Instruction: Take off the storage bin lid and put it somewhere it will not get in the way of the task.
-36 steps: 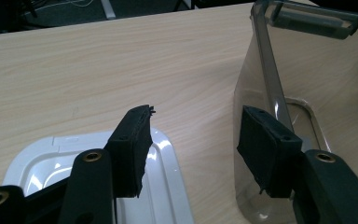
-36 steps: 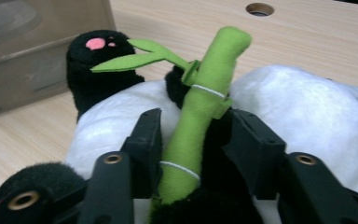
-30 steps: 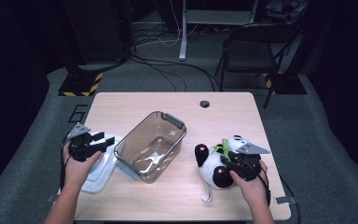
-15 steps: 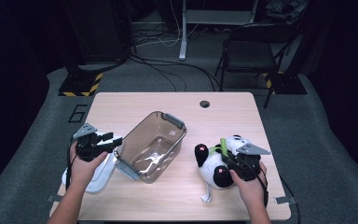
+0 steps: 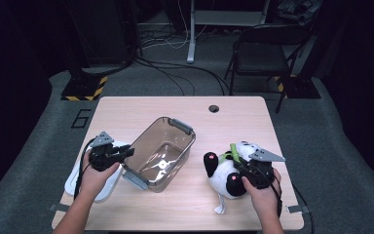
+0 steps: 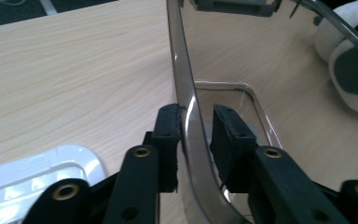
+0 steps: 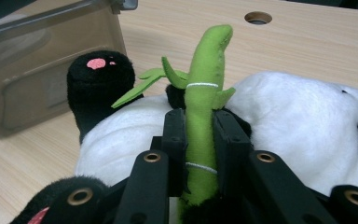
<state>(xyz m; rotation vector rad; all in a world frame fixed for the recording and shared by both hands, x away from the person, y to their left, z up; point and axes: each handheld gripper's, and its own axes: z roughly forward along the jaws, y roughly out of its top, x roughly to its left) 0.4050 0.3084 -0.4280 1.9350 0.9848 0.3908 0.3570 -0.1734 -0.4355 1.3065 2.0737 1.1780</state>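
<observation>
Bare counter (image 5: 141, 109) lies open behind the plastic tub (image 5: 161, 152); a white lid (image 5: 75, 180) blocks its left side, a toy panda (image 5: 226, 170) its right.

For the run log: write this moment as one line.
left gripper: shut on bin wall | right gripper: shut on bamboo stalk | panda: on table

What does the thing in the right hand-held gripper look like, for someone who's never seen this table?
On the wooden table, right of the clear plastic bin, lies a black-and-white panda plush. The right hand-held gripper is shut on its green bamboo stalk, the only green, leafy piece there.
</observation>
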